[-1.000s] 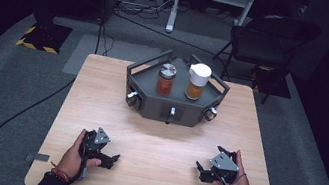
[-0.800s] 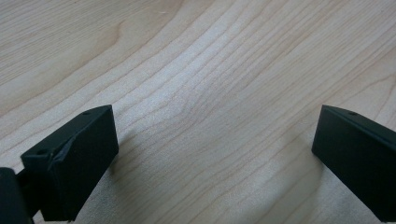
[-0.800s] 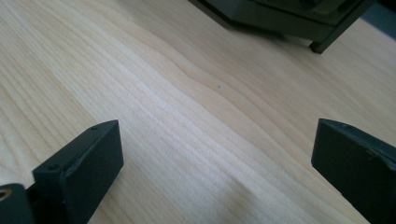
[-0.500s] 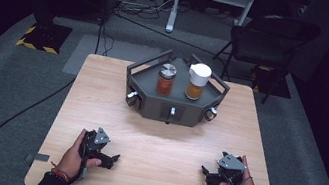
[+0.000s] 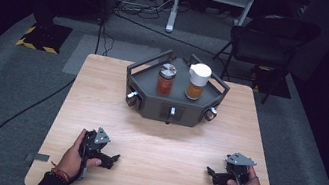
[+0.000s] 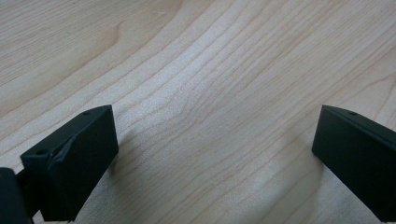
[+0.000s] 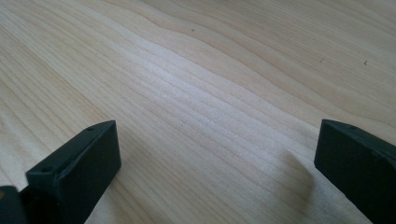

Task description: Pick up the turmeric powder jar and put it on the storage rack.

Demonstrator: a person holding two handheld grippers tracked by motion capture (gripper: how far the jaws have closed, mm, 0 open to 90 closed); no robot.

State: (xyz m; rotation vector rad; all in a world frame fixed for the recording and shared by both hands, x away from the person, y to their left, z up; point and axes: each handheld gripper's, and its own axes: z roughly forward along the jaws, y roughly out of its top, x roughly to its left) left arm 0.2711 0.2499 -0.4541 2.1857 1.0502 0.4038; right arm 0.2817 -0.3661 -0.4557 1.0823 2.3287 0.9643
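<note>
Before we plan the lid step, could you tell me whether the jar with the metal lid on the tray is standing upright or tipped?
Upright. The jar with the metal lid stands on its base in the grey tray, lid on top, beside the white-capped jar.

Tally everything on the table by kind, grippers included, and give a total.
Jars: 2, one with a metal lid, one with a white lid
Trays: 1, the dark grey tray that holds both jars
Grippers: 2, the left gripper and the right gripper, both open and holding nothing
Total: 5
</note>
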